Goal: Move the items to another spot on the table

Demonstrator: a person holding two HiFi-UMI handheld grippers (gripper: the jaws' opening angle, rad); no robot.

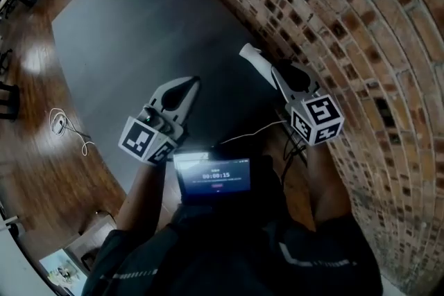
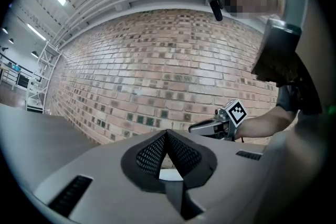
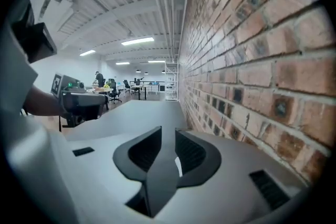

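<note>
No task items show in any view. The grey table (image 1: 139, 31) lies bare under both grippers. My left gripper (image 1: 192, 82) hovers over the table's near part; in the left gripper view its jaws meet at the tip (image 2: 167, 134), shut on nothing. My right gripper (image 1: 245, 50) is held close to the brick wall, pointing away from me. In the right gripper view (image 3: 168, 136) its jaws stand a narrow gap apart with only table showing between them. The right gripper's marker cube (image 2: 237, 112) also appears in the left gripper view.
A curved brick wall (image 1: 361, 24) borders the table's right side. A lit screen (image 1: 211, 177) hangs at the person's chest. A white cable (image 1: 66, 125) lies on the wooden floor to the left. Desks and chairs (image 3: 113, 89) stand far off.
</note>
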